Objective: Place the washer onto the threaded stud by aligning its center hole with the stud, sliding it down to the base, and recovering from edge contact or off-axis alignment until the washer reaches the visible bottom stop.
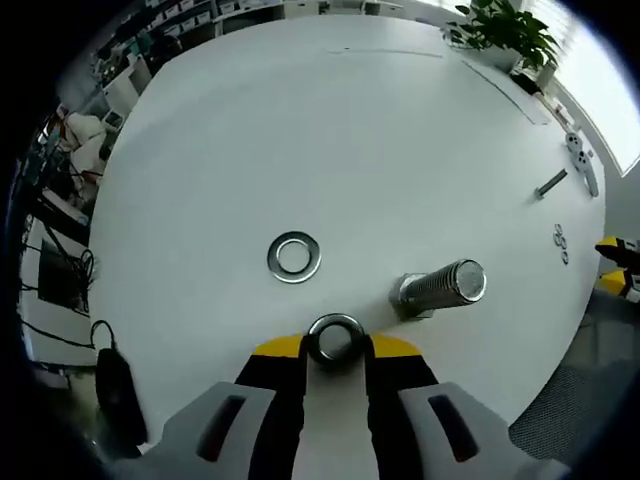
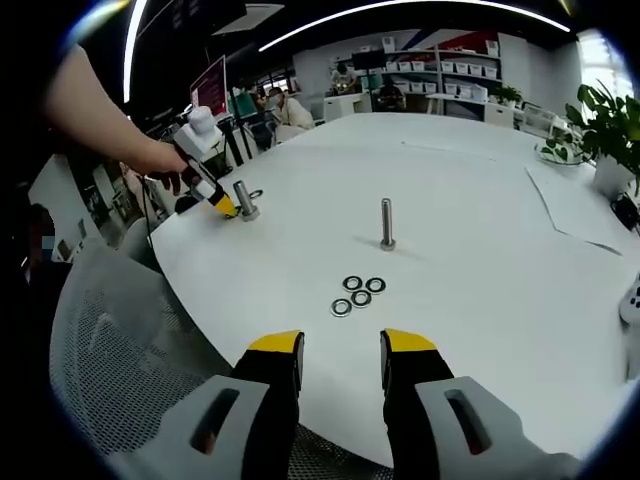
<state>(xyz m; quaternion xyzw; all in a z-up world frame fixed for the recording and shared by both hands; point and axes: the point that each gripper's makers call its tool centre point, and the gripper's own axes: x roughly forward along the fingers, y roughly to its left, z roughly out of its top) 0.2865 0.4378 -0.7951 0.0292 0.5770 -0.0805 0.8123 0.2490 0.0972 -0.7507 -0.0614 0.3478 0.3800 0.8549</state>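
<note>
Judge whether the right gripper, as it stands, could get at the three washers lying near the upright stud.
Probably yes. The right gripper is open and empty, and the three washers lie straight ahead on bare table, with nothing between.

Big round white table [image 2: 480,230] takes up most of the room here. There's a leafy potted plant [image 1: 505,35] at its far edge, and a sheet of paper [image 2: 575,205] lying flat near it. A grey mesh chair back [image 2: 120,360] sits right up against the table's rim. Shelves with white bins [image 2: 440,65] line the back wall, and people sit at desks [image 2: 290,105] over there.
</note>
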